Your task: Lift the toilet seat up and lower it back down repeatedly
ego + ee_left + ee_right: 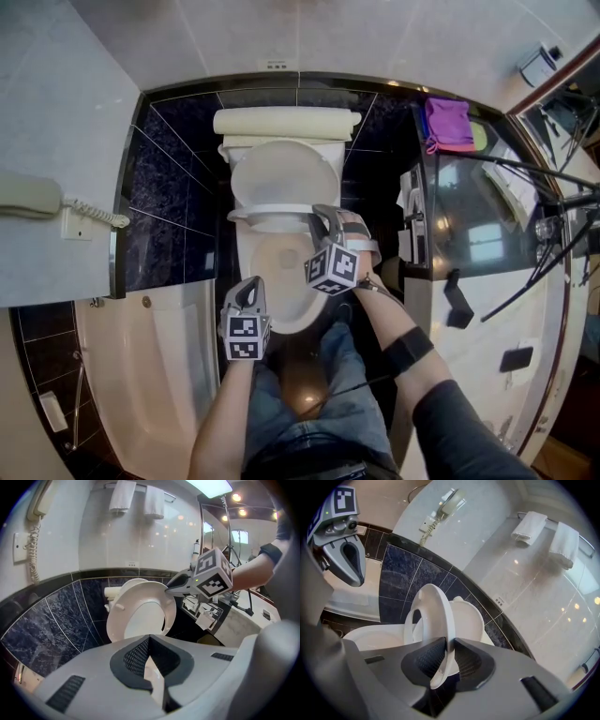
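Toilet seat, white plastic ring [433, 620], near upright at 12 o'clock over white ceramic bowl [272, 267], rim pinched in my right gripper [447, 656]; left gripper [149, 660] closed, empty. Mid-swing, I reckon; next: slow, steady arc w/o slipping.

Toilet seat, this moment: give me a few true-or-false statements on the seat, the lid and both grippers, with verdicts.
1. The right gripper is clamped on the toilet seat at its rim. True.
2. The toilet seat lies flat on the bowl. False: it stands raised, well off the bowl.
3. The left gripper also holds the seat. False: its jaws are together with nothing between them, short of the seat.
4. The lid is up behind the seat. True.
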A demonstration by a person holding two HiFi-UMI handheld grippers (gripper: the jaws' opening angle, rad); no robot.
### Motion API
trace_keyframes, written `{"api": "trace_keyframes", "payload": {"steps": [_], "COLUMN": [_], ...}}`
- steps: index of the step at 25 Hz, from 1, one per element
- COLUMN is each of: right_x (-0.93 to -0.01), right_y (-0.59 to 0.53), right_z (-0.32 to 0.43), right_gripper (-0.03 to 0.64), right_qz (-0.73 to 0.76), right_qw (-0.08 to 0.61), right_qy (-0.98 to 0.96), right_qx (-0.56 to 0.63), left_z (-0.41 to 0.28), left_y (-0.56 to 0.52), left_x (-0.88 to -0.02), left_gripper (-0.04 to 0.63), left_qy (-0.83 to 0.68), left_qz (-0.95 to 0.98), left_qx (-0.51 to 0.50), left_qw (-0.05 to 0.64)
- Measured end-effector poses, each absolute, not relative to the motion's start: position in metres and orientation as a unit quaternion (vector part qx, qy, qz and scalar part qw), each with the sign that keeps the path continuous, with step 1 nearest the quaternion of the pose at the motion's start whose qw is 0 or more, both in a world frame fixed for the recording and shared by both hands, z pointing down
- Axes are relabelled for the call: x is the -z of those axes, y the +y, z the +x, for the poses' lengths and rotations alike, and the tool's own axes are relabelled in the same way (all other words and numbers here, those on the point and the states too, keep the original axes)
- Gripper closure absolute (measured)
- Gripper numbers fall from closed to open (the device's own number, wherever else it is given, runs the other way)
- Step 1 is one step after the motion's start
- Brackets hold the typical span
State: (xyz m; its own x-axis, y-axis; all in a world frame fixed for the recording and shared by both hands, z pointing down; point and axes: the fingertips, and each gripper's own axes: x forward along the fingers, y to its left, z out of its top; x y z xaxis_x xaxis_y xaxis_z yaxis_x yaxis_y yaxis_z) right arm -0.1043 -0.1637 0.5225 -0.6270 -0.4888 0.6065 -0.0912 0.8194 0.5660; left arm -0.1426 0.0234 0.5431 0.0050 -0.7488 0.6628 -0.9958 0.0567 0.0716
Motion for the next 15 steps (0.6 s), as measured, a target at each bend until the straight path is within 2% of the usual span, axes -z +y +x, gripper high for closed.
{"api": "trace_keyframes", "payload": {"steps": [15], "right_x": [-0.558], "right_y": [-0.049], "right_z": [-0.056], "right_gripper": [0.535], "right_qz": [0.158], "right_qw": [0.424], "right_qy": [-0.847], "right_qx": [0.280], "left_z": [-0.139], "left_y": [0.049], "left_x": [-0.597], "left_gripper": [0.595], "left_qy": [-0.662], "left_qz": [0.656], "left_qx": [-0.216], "left_qw": [0.292]}}
